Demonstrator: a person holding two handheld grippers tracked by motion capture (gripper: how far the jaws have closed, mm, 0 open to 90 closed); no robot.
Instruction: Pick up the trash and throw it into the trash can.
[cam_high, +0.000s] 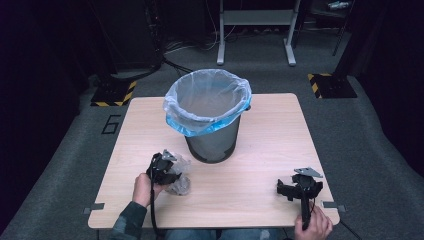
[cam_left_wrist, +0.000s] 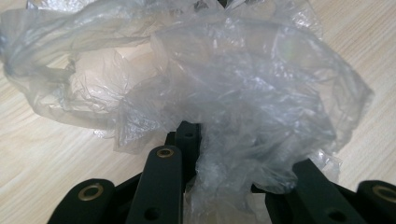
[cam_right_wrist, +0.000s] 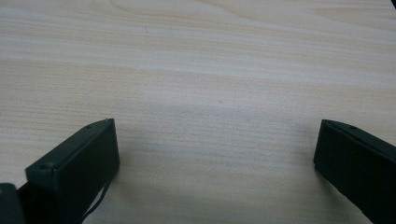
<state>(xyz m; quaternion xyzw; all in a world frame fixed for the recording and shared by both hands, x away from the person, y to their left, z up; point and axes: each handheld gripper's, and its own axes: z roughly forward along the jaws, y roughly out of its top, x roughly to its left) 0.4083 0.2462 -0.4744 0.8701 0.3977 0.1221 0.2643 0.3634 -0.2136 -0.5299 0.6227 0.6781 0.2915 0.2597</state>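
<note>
The left claw (cam_high: 172, 175) is clamped on the crumpled clear plastic bag (cam_left_wrist: 224, 93) near the desk's (cam_high: 270, 150) front-left. Dropping it into the lined bin (cam_high: 210, 115) at the desk's middle looks still to do. The right claw (cam_right_wrist: 215, 154) rests spread wide, gripping nothing, near the front-right corner.

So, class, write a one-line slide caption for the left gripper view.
The left gripper, shut on a crumpled clear plastic bag, holds it above the pale wooden table.
</note>
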